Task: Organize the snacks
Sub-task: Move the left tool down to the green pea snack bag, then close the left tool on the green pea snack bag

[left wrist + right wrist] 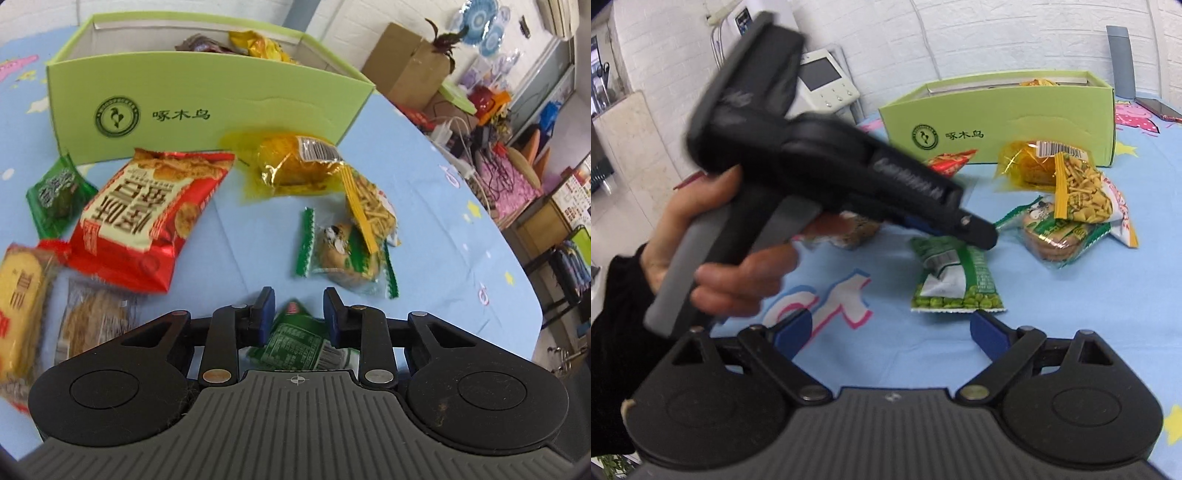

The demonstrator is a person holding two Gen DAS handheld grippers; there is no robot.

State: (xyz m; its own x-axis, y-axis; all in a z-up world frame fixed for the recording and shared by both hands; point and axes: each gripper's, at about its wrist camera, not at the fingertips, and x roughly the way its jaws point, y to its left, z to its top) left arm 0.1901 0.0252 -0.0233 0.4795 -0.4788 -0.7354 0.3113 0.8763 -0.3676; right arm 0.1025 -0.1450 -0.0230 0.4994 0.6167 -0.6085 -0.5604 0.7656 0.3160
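Both wrist views close, angled down; share green box (207,110).

From my remote seat, the clearest lettering I can read is on the light-green cardboard box (207,110): three dark-green Chinese characters, 啄木鸟, printed beside a round bird emblem (117,116) on its front wall, and they show again in the right wrist view. A barcode label (319,147) sits on the yellow-wrapped snack (291,166), its digits too small for me to read. Large Chinese characters cover the red packet (147,218), upside down and blurred beyond reading.
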